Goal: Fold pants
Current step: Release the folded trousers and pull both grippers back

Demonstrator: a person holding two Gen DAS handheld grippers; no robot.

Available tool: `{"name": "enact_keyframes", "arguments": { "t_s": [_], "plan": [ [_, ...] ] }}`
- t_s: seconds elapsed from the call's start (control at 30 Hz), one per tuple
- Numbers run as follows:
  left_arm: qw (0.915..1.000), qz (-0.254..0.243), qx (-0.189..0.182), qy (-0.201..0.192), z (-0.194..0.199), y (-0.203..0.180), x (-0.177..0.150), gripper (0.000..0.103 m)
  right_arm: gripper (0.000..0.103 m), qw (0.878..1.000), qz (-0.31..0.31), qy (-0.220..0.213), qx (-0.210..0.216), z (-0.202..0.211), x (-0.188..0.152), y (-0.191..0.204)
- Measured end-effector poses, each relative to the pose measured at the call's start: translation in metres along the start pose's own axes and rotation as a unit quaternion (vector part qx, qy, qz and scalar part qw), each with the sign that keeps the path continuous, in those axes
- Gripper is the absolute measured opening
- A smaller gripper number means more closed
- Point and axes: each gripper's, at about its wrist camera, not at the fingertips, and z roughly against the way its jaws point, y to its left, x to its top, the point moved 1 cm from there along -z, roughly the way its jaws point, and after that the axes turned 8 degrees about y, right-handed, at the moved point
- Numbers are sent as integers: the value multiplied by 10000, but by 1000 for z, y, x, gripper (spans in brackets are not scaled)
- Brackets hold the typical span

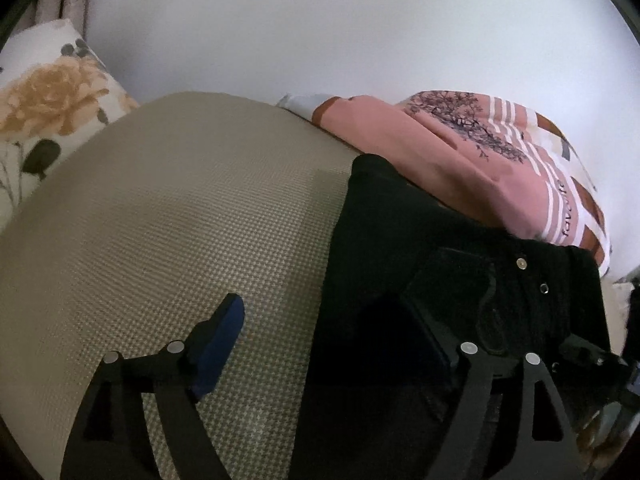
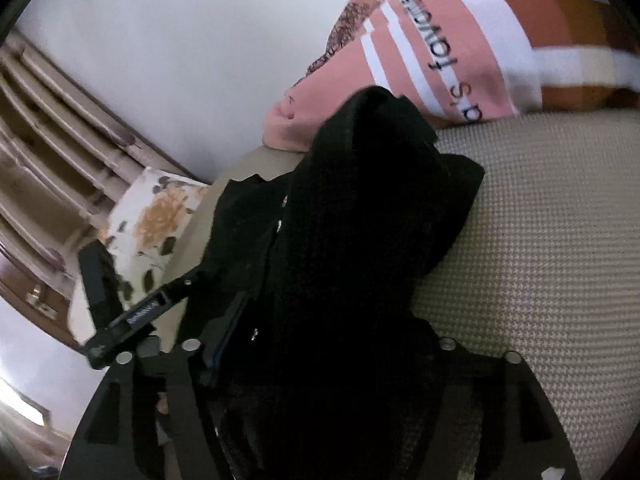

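The black pants (image 1: 420,248) lie on a beige woven surface (image 1: 180,220), with metal rivets near the waistband at the right. My left gripper (image 1: 332,332) is open; its left blue pad (image 1: 224,344) rests over the beige surface and its right finger lies on the black fabric. In the right wrist view the black pants (image 2: 360,240) are bunched and raised, draped over my right gripper (image 2: 320,344). Its fingers are mostly hidden under the cloth; only the left finger (image 2: 228,328) shows at the fabric edge. The left gripper's body shows there at the left (image 2: 132,316).
A pink striped garment with a floral print (image 1: 472,160) lies just behind the pants, also seen in the right wrist view (image 2: 420,60). A floral cushion (image 1: 52,100) sits at the far left. A white wall is behind. Wooden slats (image 2: 48,140) stand left.
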Motion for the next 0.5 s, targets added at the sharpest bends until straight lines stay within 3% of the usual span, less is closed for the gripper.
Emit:
{"name": "enact_keyframes", "arguments": {
  "t_s": [0.1, 0.17, 0.3, 0.5],
  "plan": [
    [9984, -209, 398, -353, 11, -10, -5, 82, 87, 9986, 103, -322, -413, 8, -3, 4],
    [9963, -357, 605, -498, 15, -16, -6, 93, 89, 9967, 90, -577, -570, 15, -5, 5],
    [9953, -386, 657, -593, 17, -17, -5, 94, 95, 9865, 206, -1114, -1178, 30, -14, 9],
    [9938, -379, 792, -679, 18, -18, -3, 94, 102, 9612, 1090, -1298, -2176, 27, -26, 43]
  ]
}}
